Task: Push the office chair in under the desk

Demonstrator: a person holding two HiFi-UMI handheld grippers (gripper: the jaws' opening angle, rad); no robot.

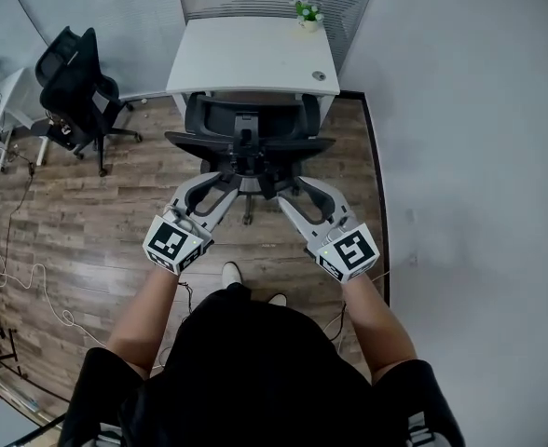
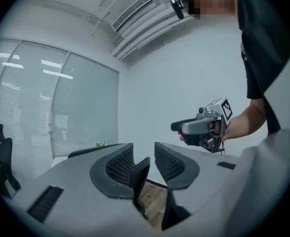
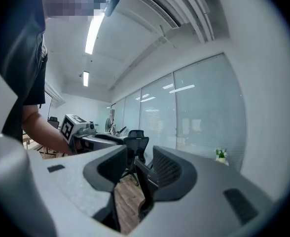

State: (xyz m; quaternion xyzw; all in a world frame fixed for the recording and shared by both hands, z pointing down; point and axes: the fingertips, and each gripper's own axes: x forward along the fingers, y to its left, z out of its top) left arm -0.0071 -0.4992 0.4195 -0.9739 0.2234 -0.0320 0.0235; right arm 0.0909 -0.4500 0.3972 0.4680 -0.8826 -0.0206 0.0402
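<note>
Here's the black mesh-backed office chair (image 1: 246, 142): matt open-weave back, dull hard plastic frame. Behind it is the white rectangular desk (image 1: 255, 59), its top smooth with a faint sheen, possibly laminate, though from this height that's hard to call. The brown wood-plank floor (image 1: 97, 222) shows clear grain and a satin finish (pale glints run across it). The left gripper (image 2: 144, 154) and right gripper (image 3: 140, 157) wear matt grey plastic shells, finely speckled. Their dark pads (image 2: 118, 164) carry a moulded grid texture. The frosted glass wall panels (image 3: 204, 112) look smooth.
</note>
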